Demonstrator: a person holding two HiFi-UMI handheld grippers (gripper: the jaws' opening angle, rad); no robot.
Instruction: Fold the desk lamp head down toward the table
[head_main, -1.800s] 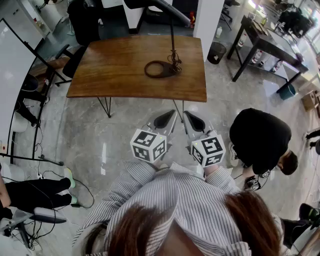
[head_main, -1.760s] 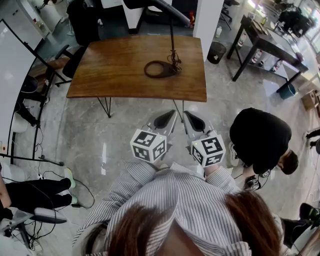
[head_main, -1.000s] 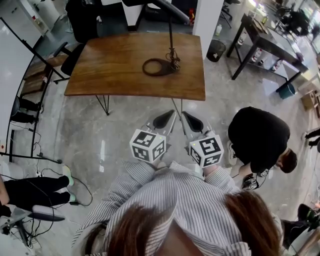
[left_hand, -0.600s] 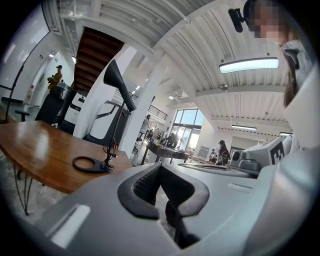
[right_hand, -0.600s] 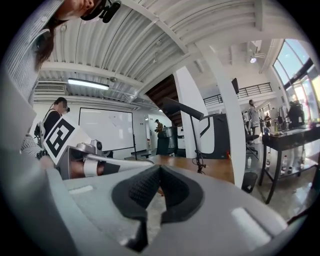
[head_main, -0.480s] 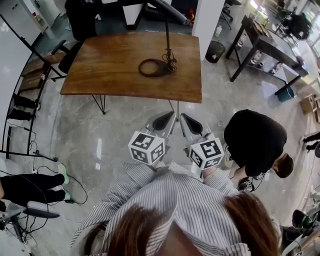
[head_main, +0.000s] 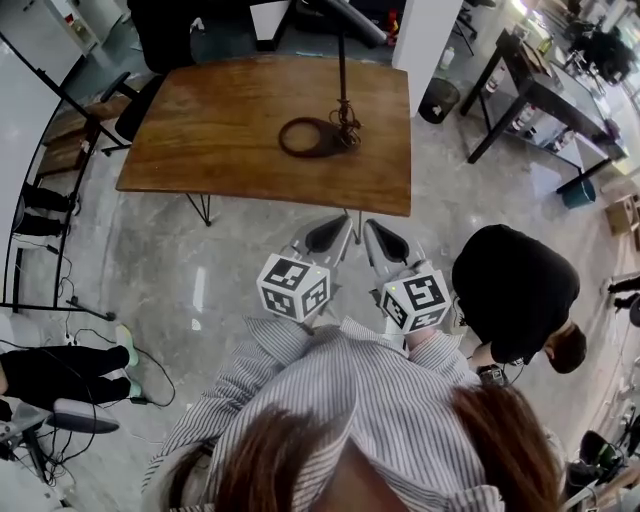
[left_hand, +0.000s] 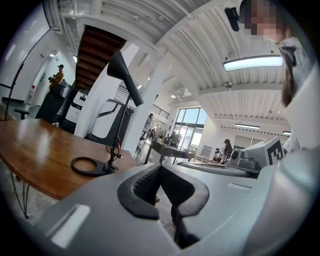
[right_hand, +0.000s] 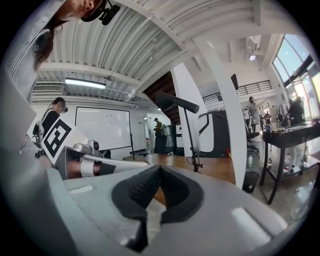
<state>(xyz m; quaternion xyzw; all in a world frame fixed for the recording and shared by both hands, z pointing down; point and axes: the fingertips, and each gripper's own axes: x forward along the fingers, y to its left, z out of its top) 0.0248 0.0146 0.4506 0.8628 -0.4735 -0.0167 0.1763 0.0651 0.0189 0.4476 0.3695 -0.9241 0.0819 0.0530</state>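
Floor before the worktop is open. The desk lamp occupies its right half; a crouching person blocks the floor at right.

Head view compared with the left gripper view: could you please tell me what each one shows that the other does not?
Only the head view shows the person in black on the floor at the right and the bin beyond the table. Only the left gripper view shows the ceiling light strip. Both show the wooden table, the lamp's ring base and its upright pole.
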